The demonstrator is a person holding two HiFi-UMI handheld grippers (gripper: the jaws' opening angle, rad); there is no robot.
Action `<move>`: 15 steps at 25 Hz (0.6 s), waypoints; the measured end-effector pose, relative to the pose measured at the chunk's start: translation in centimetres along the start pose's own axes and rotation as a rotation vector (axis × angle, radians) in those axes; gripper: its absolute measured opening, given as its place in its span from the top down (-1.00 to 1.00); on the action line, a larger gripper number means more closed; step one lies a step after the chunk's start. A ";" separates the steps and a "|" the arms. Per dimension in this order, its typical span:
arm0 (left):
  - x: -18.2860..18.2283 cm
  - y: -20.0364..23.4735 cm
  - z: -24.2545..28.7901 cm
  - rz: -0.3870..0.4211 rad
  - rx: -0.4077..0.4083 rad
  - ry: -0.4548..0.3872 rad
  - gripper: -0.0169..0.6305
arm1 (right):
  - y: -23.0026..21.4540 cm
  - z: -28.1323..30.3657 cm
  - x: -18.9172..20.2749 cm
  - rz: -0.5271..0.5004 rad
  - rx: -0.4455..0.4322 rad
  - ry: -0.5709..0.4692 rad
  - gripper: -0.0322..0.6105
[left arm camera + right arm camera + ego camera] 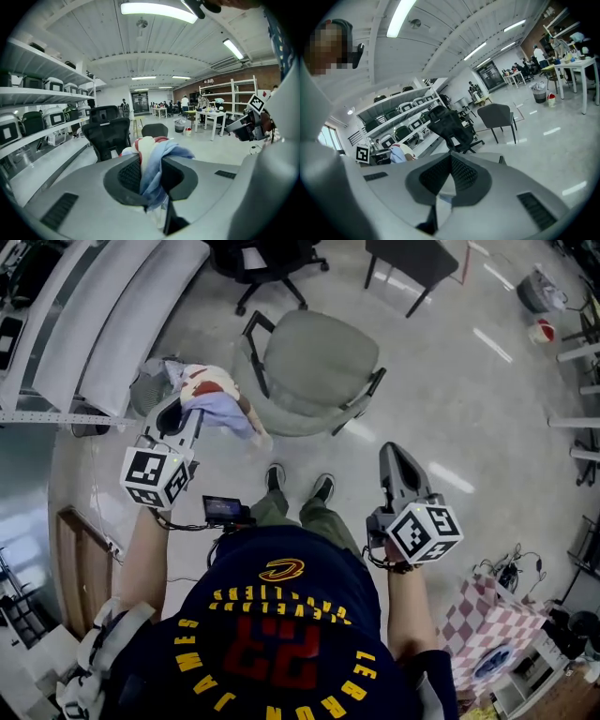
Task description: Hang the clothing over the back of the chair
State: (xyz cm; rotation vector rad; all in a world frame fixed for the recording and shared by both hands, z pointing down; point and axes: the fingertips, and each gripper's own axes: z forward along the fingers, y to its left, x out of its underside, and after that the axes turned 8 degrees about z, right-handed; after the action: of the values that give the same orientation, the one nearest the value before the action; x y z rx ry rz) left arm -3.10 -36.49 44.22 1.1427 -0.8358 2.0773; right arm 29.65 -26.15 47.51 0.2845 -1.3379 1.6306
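L claw (151,164): clamped on clothing (159,150). Soft bunched fabric squeezed betw both ribbed black pads, spilling out over the tips. Cloth = white, red and pale blue folds, crumpled, no print readable. In head view the bundle (216,395) hangs off the L claw (181,411) tips, in the air, not on anything.

R claw (451,157): pads together at the tips, nothing betw them. Grey moulded plastic body, same ribbed pads. In head view the R claw (394,452) sits off to the side, well apart from the cloth.

Marker cube (155,476) behind the L jaws: white faces, black square codes, no text.

Chair (319,371): just past the bundle, ahead and to the right of the L claw, ahead-left of the R claw. Rounded grey padded seat, black arms. Cloth isn't on it.

Floor (450,399): glossy grey, light streaks.

Jersey (281,634) behind both claws: dark, yellow "CAVALIERS", red "23", upside down from the head cam.

Pink/white checked bag (492,624) behind and right of the R claw.
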 end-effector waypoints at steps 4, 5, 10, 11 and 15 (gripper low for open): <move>-0.3 -0.1 4.6 0.043 0.105 0.014 0.76 | -0.5 -0.6 0.7 0.025 0.050 -0.020 0.93; -0.1 -0.1 5.7 0.051 0.131 0.024 0.76 | -0.7 -0.8 0.9 0.033 0.064 -0.024 0.93; 1.2 -0.1 11.3 0.135 0.219 0.088 0.76 | -2.1 -2.0 1.6 0.070 0.135 -0.052 0.93; 1.6 -0.3 12.4 0.150 0.238 0.104 0.76 | -2.4 -2.3 1.7 0.078 0.152 -0.061 0.93; 4.5 -0.8 17.1 0.195 0.318 0.200 0.76 | -3.0 -3.3 1.7 0.110 0.227 -0.105 0.93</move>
State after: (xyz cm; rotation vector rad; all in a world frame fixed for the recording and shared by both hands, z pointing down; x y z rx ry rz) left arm 3.87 -48.08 55.59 1.0200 -0.5521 2.5065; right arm 32.41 -22.71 49.31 0.4436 -1.2647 1.8863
